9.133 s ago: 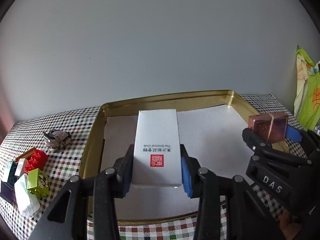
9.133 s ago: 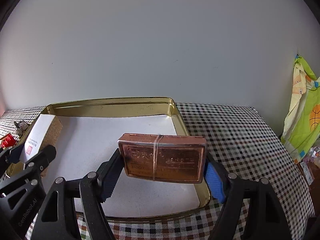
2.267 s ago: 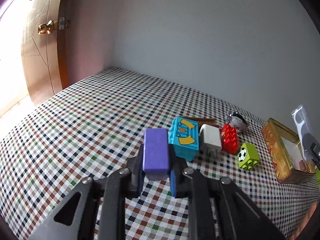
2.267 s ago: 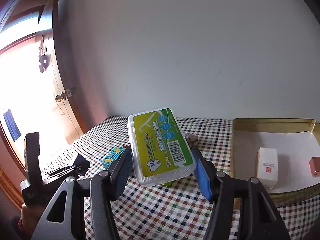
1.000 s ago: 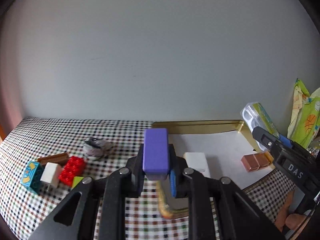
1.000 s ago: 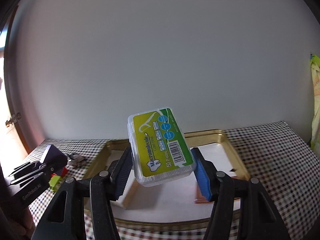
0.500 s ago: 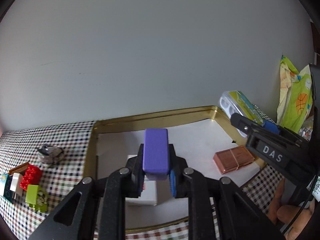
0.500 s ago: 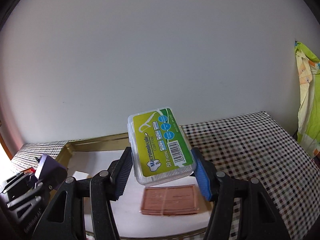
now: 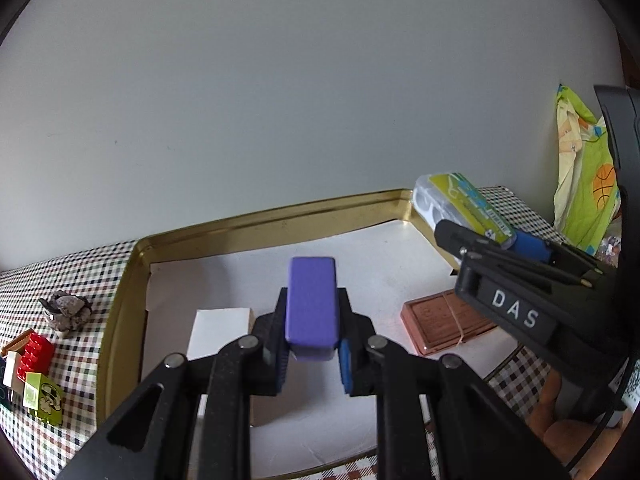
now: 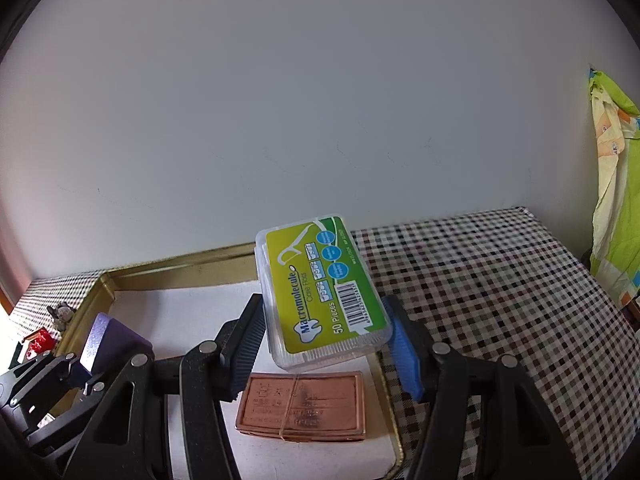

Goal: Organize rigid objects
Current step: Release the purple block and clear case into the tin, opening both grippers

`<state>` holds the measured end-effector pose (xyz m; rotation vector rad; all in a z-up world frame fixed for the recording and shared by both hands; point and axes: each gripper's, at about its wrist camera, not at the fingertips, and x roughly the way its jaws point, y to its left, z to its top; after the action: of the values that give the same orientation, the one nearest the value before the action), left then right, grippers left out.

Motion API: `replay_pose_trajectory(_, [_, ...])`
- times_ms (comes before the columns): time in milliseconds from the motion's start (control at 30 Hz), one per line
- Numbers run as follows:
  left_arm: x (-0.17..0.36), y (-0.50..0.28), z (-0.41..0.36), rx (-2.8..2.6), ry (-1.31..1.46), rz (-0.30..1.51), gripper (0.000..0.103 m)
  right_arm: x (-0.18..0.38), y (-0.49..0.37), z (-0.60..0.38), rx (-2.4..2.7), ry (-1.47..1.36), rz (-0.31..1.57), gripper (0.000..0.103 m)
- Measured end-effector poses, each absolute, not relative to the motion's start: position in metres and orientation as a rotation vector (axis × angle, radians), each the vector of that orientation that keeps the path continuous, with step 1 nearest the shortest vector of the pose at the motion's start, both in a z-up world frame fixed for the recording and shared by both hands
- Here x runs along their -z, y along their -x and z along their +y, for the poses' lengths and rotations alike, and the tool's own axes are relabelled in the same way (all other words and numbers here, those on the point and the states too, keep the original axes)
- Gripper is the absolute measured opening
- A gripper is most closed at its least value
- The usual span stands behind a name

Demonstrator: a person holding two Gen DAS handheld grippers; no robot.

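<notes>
Both your grippers are loaded over the gold tray (image 9: 256, 220). Your left gripper (image 9: 312, 354) clamps the purple block (image 9: 311, 304); your right gripper (image 10: 324, 344) clamps the floss-pick box (image 10: 324, 292), seemingly above the copper tin (image 10: 302, 408).

The left hand-held gripper (image 9: 311, 354) covers the near end of the purple block (image 9: 311, 304) and the right and near parts of the white box (image 9: 218, 332) lying just left of it. In front of the right hand-held gripper (image 10: 324, 346), the floss case (image 10: 320, 292) hides the far edge of the copper tin (image 10: 301, 406) beneath it, and the tin's embossed lettering is too faint to read. Far to the left hand-held gripper's left, the toy bricks (image 9: 36, 372) are cut off by the picture's edge. The small grey figure (image 9: 66, 310) beyond them is too small to identify. The gold tray (image 9: 256, 220) loses its near rim behind both tools.
</notes>
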<state>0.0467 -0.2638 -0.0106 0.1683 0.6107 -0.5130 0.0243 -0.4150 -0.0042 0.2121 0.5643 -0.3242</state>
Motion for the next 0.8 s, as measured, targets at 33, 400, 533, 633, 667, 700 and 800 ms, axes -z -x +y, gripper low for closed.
replay_pose_trajectory(33, [0.011, -0.047, -0.264, 0.509, -0.17, 0.612, 0.018, 0.006, -0.026, -0.417, 0.322, -0.213, 0.568, 0.061])
replay_pose_trajectory(400, [0.02, -0.057, -0.276, 0.495, -0.177, 0.645, 0.018, 0.011, -0.03, -0.41, 0.318, -0.176, 0.58, 0.056])
replay_pose_trajectory(533, [0.023, -0.063, -0.277, 0.485, -0.176, 0.678, 0.018, 0.013, -0.033, -0.407, 0.306, -0.163, 0.589, 0.055])
replay_pose_trajectory(633, [0.025, -0.068, -0.278, 0.473, -0.177, 0.695, 0.019, 0.012, -0.03, -0.408, 0.29, -0.191, 0.568, 0.055])
replay_pose_trajectory(667, [0.026, -0.068, -0.278, 0.473, -0.179, 0.696, 0.028, 0.009, -0.028, -0.409, 0.297, -0.201, 0.553, 0.055])
replay_pose_trajectory(700, [0.026, -0.068, -0.279, 0.473, -0.182, 0.691, 0.036, 0.005, -0.023, -0.411, 0.305, -0.217, 0.527, 0.056])
replay_pose_trajectory(800, [0.024, -0.061, -0.279, 0.447, -0.189, 0.638, 0.085, -0.002, -0.013, -0.414, 0.334, -0.238, 0.456, 0.078])
